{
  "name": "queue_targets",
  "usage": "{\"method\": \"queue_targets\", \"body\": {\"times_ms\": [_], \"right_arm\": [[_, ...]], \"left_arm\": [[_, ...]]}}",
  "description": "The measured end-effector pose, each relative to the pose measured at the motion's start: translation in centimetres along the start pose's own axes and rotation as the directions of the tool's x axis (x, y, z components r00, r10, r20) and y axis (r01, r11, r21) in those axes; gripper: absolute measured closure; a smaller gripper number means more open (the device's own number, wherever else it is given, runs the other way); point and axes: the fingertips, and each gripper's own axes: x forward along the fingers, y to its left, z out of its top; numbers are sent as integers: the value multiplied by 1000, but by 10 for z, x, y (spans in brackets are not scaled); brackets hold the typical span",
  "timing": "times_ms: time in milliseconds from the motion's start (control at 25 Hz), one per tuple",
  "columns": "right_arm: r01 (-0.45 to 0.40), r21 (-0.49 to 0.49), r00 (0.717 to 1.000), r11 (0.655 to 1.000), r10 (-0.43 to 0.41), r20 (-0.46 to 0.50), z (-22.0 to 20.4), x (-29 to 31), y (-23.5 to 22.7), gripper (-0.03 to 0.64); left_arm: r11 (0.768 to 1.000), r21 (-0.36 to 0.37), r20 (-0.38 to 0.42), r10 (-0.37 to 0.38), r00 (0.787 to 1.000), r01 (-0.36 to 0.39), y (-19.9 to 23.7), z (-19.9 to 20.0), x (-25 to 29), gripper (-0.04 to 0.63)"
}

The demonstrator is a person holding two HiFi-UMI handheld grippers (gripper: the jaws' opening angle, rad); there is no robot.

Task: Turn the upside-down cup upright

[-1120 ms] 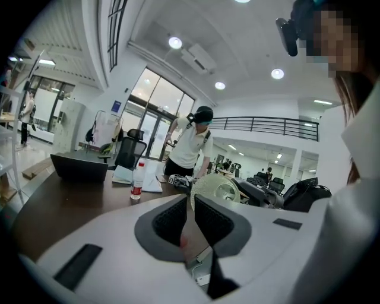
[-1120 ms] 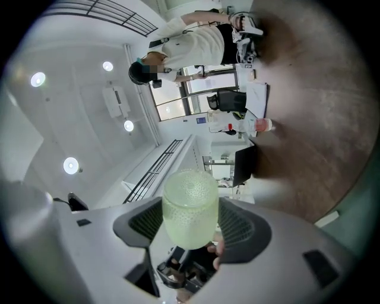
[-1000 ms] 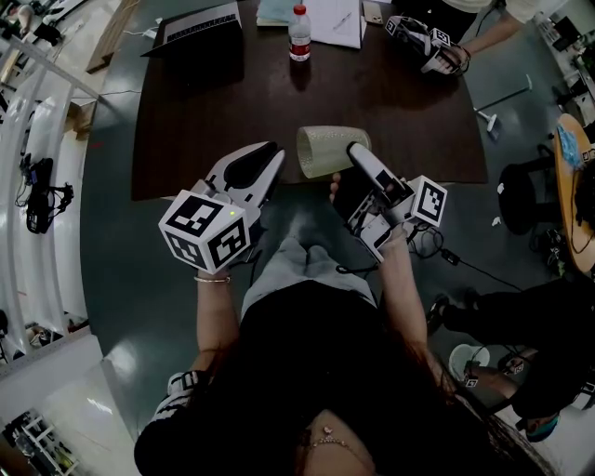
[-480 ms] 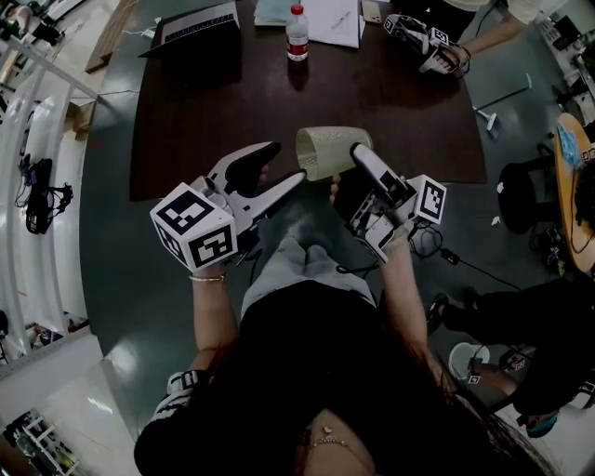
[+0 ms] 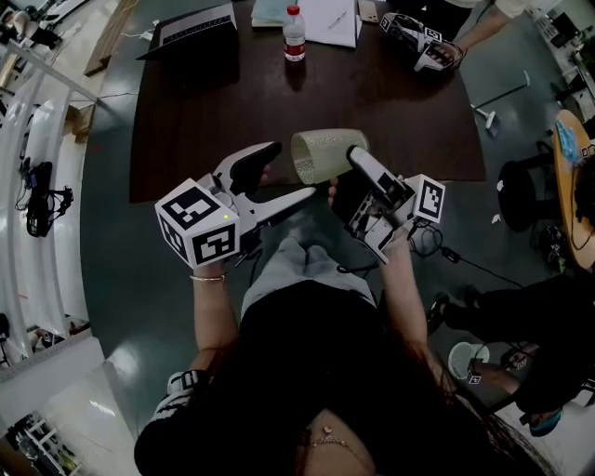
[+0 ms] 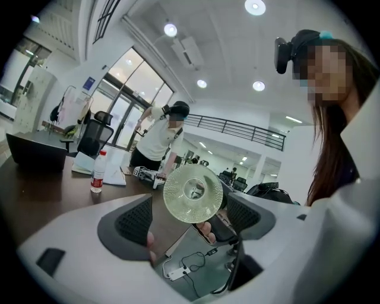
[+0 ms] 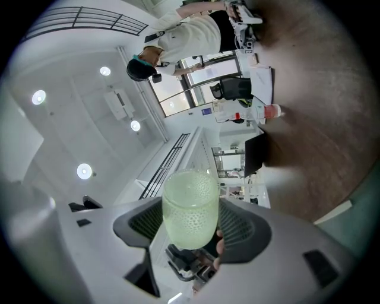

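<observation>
Lying sideways, cup (image 5: 321, 155) clamped between fingers (image 7: 240, 228) of right gripper (image 7: 191, 217)

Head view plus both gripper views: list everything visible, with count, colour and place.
table: 1, dark brown, ahead of the person
cup: 1, pale green, dimpled, on its side over the table's near edge
bottle: 1, clear with red cap, table's far edge
laptop: 1, dark, table's far left corner
papers: a few, white, beside the bottle
other person: 1, white top, table's far side, with grippers
chair: 1, black, floor right of the table
left gripper: 1, white, jaws apart and just been opening, gripping nothing, cup's base just ahead
right gripper: 1, white, shut on the cup's side
</observation>
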Motion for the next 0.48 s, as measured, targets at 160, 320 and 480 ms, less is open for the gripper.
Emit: {"method": "queue_targets", "body": {"times_ms": [160,320,480], "right_arm": [[-3,-4,1000,1000,3,-11,-1,0,1,328],[-8,-7,1000,1000,8,-24,-4,-1,4,328],[-12,-8,999,1000,12,-33,-7,-2,5,328]], "left_arm": [[1000,9,-22,-13,1000,13,-3,-2,6,201],[1000,20,-26,-17,1000,17,-9,-1,11,201],[999,31,-16,-18,1000,19,-12,0,14,201]]}}
